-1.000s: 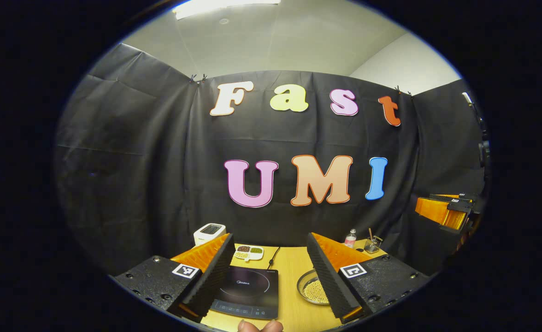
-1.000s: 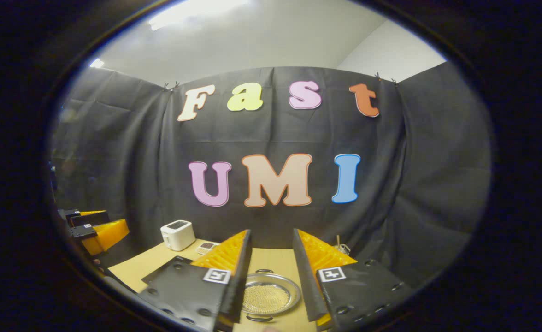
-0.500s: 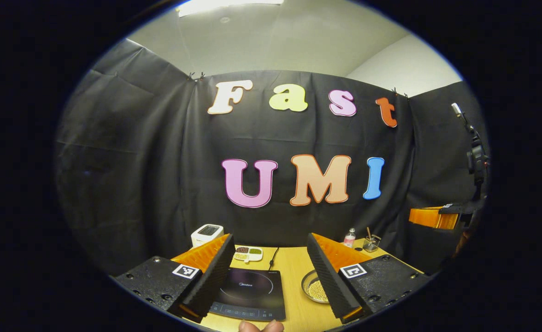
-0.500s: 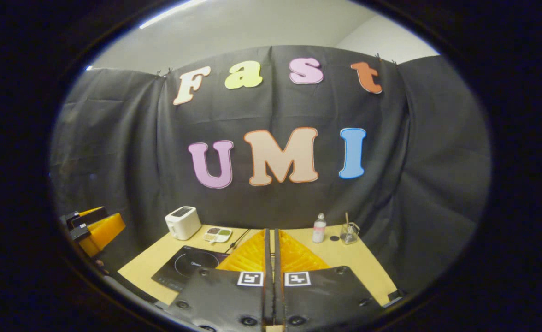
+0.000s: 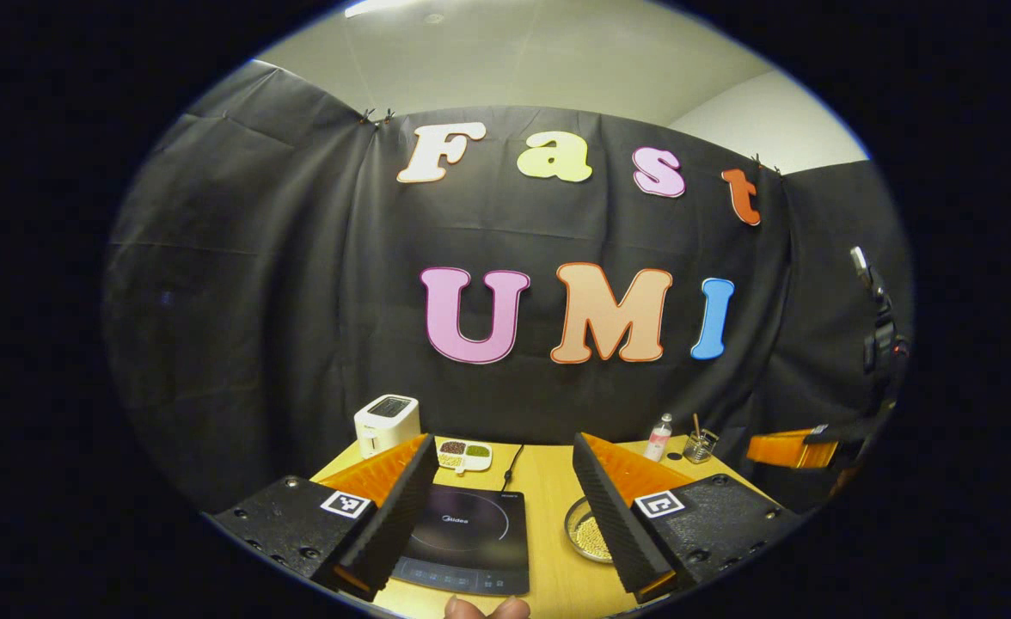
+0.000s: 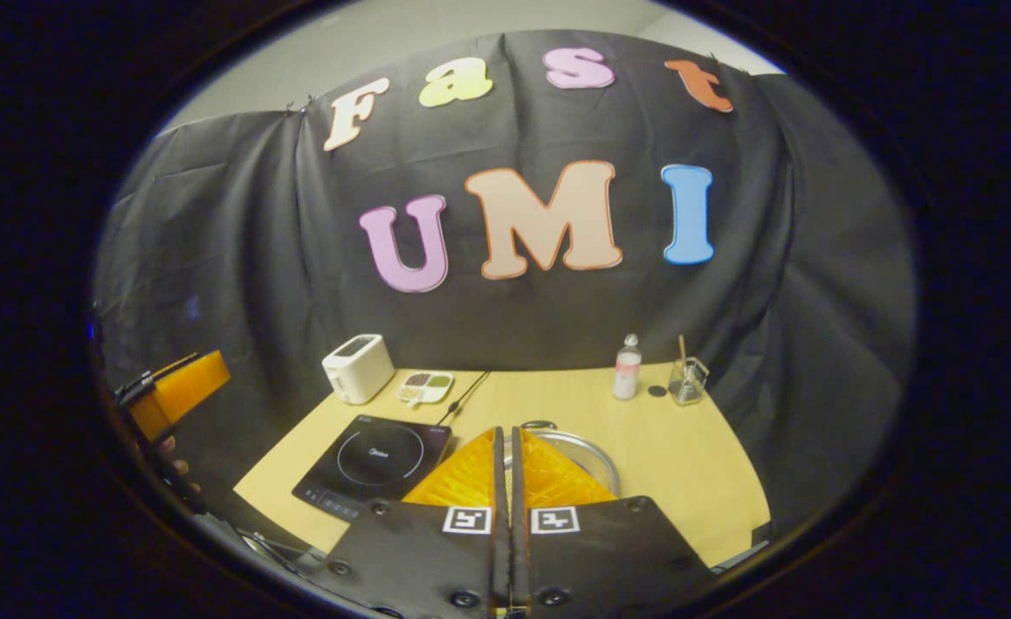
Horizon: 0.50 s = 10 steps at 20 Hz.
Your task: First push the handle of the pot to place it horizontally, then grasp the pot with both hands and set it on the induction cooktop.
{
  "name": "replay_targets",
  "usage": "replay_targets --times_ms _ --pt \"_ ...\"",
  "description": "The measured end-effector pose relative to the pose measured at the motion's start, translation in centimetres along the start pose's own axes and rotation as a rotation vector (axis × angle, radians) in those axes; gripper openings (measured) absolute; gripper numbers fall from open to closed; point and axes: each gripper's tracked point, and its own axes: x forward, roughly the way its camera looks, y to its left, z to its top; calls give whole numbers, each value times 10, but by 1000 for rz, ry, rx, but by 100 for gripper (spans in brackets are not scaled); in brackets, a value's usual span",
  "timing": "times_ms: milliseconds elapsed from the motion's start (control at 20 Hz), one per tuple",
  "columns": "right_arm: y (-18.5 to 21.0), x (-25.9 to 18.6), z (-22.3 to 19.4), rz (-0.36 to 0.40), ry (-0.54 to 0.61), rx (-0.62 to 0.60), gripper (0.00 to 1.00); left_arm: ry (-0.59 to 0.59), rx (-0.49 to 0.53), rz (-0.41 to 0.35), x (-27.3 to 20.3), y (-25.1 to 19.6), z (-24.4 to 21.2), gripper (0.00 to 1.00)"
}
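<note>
A: Where is the pot right now?

B: On the table, just right of the cooktop and apart from it. In the right gripper view its rim curves out from behind the right hand-held gripper, and one loop handle sits at its far edge. In the left gripper view the pot shows pale round grains inside, partly hidden by that gripper's right finger.

A: And the grippers?

B: The left hand-held gripper is spread wide, nothing between its fingers; through the gap you see the cooktop and bare table. It hangs above the near edge of the table. A fingertip of the person pokes in at the bottom of that view. The right one has its fingers pressed together with nothing between them, raised over the table in front of the pot.

A: Can either view catch the other gripper?

B: Yes. In the left gripper view the right one is off at the right edge, above the table's corner. In the right gripper view the left one is at the left edge, off the table's side.

A: What else is on the table?

B: Along the back: a white toaster, a small divided dish, a bottle and a glass with a stick in it. A cord runs from the cooktop toward the wall.
</note>
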Motion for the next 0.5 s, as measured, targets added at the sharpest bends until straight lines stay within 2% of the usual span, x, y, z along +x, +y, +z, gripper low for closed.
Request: replay_targets --times_ms 50,100,150,250,300,500 --pt "0 8 -15 20 41 7 3 22 12 12 4 0 -9 92" --pt "1 16 -27 41 76 12 3 34 17 31 7 2 -12 96" --pt "-1 24 -39 52 106 6 0 39 14 44 11 0 -11 93" --pt "-4 36 -55 86 151 10 2 54 14 71 15 -3 -14 93" --pt "-7 38 -61 101 168 14 0 65 18 85 17 -3 -17 96" --pt "-12 55 -92 162 240 21 0 99 44 130 21 -9 -22 96"
